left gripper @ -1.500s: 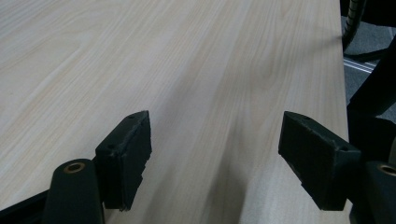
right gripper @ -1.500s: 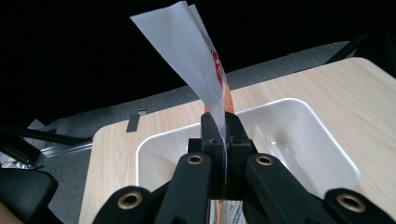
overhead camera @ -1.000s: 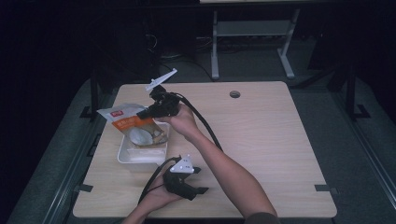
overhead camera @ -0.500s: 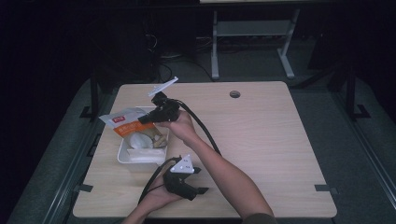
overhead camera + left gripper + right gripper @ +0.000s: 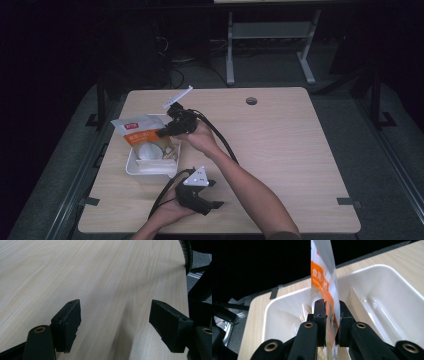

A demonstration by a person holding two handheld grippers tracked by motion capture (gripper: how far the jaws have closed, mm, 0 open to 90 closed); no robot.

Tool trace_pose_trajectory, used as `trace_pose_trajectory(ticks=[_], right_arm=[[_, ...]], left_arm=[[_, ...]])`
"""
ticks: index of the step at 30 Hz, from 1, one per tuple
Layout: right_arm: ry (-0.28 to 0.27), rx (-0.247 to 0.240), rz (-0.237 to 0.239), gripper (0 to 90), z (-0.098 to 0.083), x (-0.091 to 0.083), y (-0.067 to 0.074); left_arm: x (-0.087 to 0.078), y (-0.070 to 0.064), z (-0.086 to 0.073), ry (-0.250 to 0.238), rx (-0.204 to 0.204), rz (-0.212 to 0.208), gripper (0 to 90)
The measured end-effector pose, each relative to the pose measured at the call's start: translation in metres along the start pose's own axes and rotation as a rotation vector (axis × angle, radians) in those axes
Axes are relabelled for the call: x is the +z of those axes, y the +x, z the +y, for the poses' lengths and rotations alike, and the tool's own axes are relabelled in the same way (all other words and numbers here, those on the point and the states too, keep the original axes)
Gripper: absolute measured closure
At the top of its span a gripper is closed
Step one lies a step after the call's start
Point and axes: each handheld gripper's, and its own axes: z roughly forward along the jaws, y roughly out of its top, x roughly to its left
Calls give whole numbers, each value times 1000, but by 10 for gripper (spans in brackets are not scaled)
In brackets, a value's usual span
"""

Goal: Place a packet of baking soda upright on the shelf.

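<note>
An orange-and-white sachet (image 5: 137,131) stands on edge over the far end of the white tray (image 5: 131,169). My right gripper (image 5: 167,132) reaches over the tray from the right with the sachet (image 5: 323,270) between its jaws. Those jaws have just been opening and now stand slightly apart around the sachet's lower edge, loose on it. The tray (image 5: 387,297) lies right under the right gripper (image 5: 332,315). My left gripper (image 5: 215,202) rests low near the table's front edge. In its own view the left gripper (image 5: 115,322) is wide open over bare wood, with nothing between the jaws.
In the tray lie a round white item (image 5: 147,150) and some thin wooden sticks (image 5: 170,154). A cable hole (image 5: 251,101) sits near the table's far edge. The table's left edge runs close beside the tray. A metal frame (image 5: 270,30) stands beyond the table.
The right gripper has sunk toward the tray with the sachet, which now hangs lower over the tray's far end. The left gripper has stayed put.
</note>
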Motion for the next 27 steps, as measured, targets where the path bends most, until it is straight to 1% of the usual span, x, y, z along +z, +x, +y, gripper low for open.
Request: trace_pose_trajectory(ticks=[3,5,7,13,21,27], right_arm=[[29,-8,-6,833,-4,2,0],[41,-13,-10,860,-6,3,-1],[44,-13,-4,883,-8,4,-2],[57,-4,-13,892,-13,4,-5],[60,17,-3,895,-21,4,-10],[67,28,-8,895,-24,4,-12]], left_arm=[[0,0,0,0,0,0,253],[0,0,0,0,0,-1,253],[0,0,0,0,2,1,253],[0,0,0,0,0,0,253],[1,0,0,3,4,0,253],[1,-1,0,5,7,1,253]])
